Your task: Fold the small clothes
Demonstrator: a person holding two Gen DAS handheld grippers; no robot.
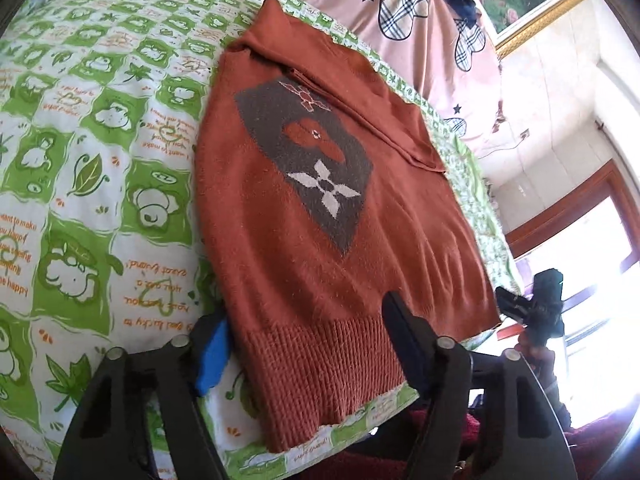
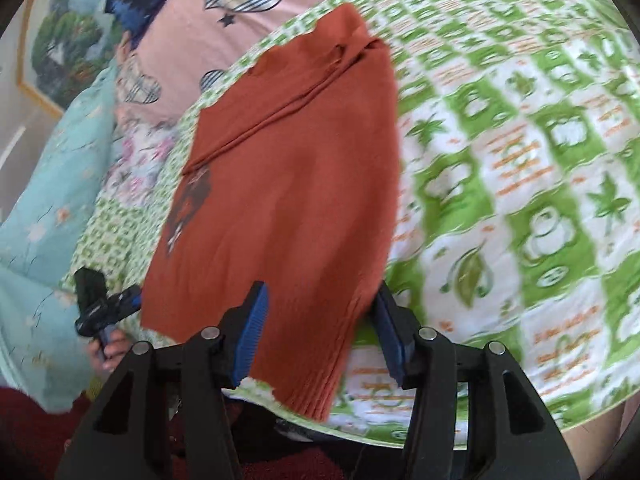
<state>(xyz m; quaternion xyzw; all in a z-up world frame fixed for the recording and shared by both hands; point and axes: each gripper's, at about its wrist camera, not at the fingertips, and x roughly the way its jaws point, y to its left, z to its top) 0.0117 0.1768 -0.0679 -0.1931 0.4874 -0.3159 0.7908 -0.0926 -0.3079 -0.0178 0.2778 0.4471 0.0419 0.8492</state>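
The rust sweater [image 1: 320, 216] lies flat on the green-and-white quilt [image 1: 100, 152] near the bed's front edge, its long axis running from the ribbed hem [image 1: 320, 376] at that edge away toward the collar and the pink cover [image 1: 352, 8] beyond. The left claw [image 1: 300, 340] straddles one hem corner and the right claw [image 2: 316, 320] the other, each parted to a middling width with knit between the pads but not visibly pinched. Both are equally near, one per corner, so the hem is the edge to lift and carry straight up the long axis. On one side the sweater runs close to the quilt's edge; on the other, bare quilt leaves ample room.
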